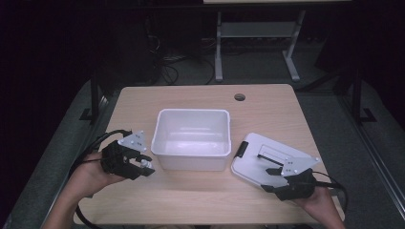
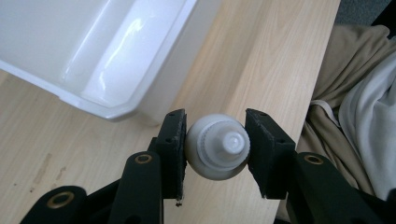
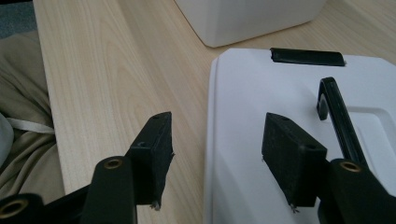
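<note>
- Left gripper (image 2: pixel 215 147): jaws closed on a small white bottle (image 2: pixel 217 146), pads pressed to its two sides, cap end toward the camera; held above the table (image 1: pixel 191 191) at the near left corner of the white bin (image 1: pixel 191 139).
- Right gripper (image 3: pixel 217 149): jaws spread wide, holding nothing; one jaw above bare wood, the other above the near edge of the white lid (image 3: pixel 280 93).
- The lid lies flat, right of the bin, black handle upward.
</note>
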A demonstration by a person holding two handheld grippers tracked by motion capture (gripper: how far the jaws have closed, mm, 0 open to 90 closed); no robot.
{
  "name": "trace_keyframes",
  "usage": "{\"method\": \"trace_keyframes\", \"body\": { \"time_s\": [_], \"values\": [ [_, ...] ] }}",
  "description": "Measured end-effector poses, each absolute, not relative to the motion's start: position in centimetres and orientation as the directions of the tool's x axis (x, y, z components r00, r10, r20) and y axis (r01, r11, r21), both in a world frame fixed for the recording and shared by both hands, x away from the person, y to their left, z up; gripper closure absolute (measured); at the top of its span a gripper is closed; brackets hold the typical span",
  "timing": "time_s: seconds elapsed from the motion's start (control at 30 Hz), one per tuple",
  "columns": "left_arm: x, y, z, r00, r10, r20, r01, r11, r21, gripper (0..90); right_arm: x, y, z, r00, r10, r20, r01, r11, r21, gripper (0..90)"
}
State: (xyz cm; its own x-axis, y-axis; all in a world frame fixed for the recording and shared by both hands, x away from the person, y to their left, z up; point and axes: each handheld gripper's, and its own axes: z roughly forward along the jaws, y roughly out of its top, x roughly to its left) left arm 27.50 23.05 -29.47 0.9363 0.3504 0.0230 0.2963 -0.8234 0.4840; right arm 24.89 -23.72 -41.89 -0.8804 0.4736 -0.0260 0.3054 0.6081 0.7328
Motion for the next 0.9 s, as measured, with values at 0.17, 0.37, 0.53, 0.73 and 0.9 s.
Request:
{"method": "trace_keyframes", "body": {
  "time_s": [0.17,0.37,0.53,0.73,0.9],
  "values": [
    [27.8,23.0,-28.5,0.935,0.353,0.03,0.294,-0.822,0.488,59.6,24.8,-23.6,-41.9,-0.88,0.474,-0.018,0.31,0.605,0.733,42.2],
    [28.5,23.1,-27.3,0.93,0.365,0.034,0.299,-0.81,0.504,59.6,25.0,-23.6,-41.8,-0.881,0.473,-0.012,0.31,0.597,0.74,42.1],
    [29.4,22.8,-26.5,0.928,0.371,0.037,0.305,-0.812,0.498,59.6,25.2,-23.6,-41.8,-0.881,0.473,-0.004,0.316,0.596,0.738,42.3],
    [30.2,22.4,-25.8,0.925,0.376,0.05,0.303,-0.813,0.497,59.6,25.2,-23.7,-41.7,-0.881,0.473,-0.002,0.314,0.589,0.744,42.2],
    [30.8,22.2,-25.5,0.923,0.38,0.06,0.302,-0.811,0.502,59.6,25.2,-23.8,-41.7,-0.882,0.472,-0.005,0.313,0.593,0.742,42.1]
  ]
}}
